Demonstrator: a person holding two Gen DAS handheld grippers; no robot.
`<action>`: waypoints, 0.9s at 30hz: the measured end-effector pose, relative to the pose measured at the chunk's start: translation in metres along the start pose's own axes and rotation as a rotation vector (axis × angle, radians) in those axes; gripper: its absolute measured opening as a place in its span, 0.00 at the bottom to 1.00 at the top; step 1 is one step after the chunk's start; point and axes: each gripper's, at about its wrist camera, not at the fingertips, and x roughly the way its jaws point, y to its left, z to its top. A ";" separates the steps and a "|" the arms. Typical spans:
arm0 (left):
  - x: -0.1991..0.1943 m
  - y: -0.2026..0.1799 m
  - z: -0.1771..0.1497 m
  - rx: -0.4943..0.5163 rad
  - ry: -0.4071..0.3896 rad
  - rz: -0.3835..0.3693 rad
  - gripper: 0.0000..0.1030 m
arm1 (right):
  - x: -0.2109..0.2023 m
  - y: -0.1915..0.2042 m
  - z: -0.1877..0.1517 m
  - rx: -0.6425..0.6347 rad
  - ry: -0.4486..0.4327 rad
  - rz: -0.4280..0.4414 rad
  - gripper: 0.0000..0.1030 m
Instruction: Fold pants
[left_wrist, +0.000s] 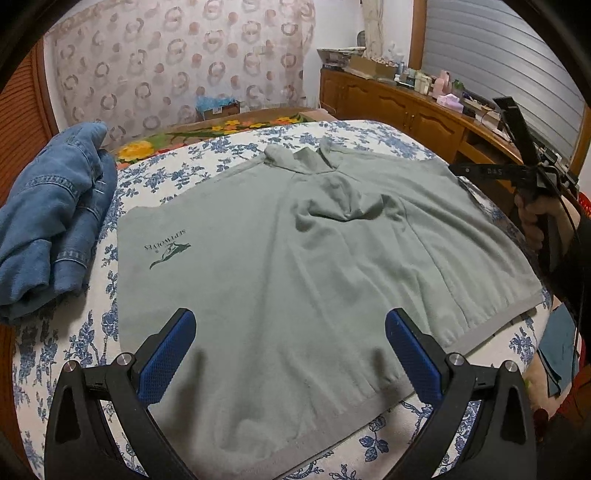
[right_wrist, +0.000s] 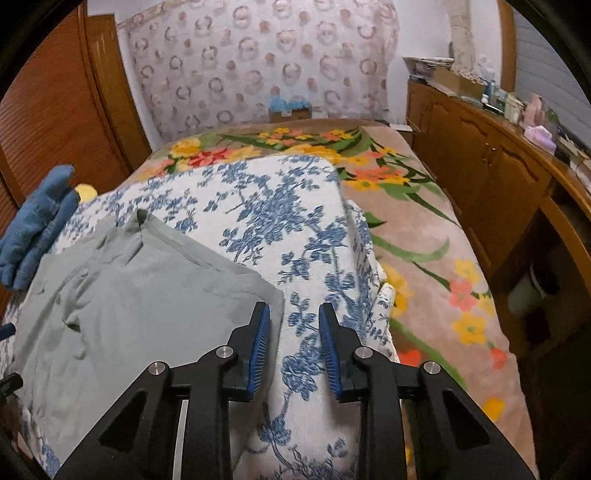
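A grey-green garment (left_wrist: 295, 258) with a dark green logo lies spread flat on the blue-flowered bedspread (left_wrist: 229, 151); it also shows in the right wrist view (right_wrist: 122, 295). My left gripper (left_wrist: 290, 332) is wide open, hovering just above the garment's near hem, holding nothing. My right gripper (right_wrist: 294, 321) is open with a narrower gap, above the bedspread (right_wrist: 288, 206) just off the garment's right edge, holding nothing. The right gripper also shows at the right edge of the left wrist view (left_wrist: 458, 169), held by a hand.
Folded blue denim clothes (left_wrist: 51, 221) lie on the bed's left side, also in the right wrist view (right_wrist: 37, 221). A flowered blanket (right_wrist: 424, 240) covers the bed's far and right side. A wooden cabinet (left_wrist: 406, 107) with clutter runs along the right. A louvred wooden door (right_wrist: 55, 110) is left.
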 end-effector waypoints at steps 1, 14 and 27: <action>0.001 0.000 0.000 0.000 0.002 -0.001 1.00 | -0.001 0.006 -0.001 -0.018 0.009 -0.003 0.27; 0.022 -0.004 -0.007 0.016 0.059 -0.006 1.00 | -0.013 0.025 0.004 -0.108 0.026 0.016 0.25; 0.023 -0.009 -0.008 0.030 0.062 0.004 1.00 | -0.003 0.006 0.023 -0.086 -0.007 0.074 0.03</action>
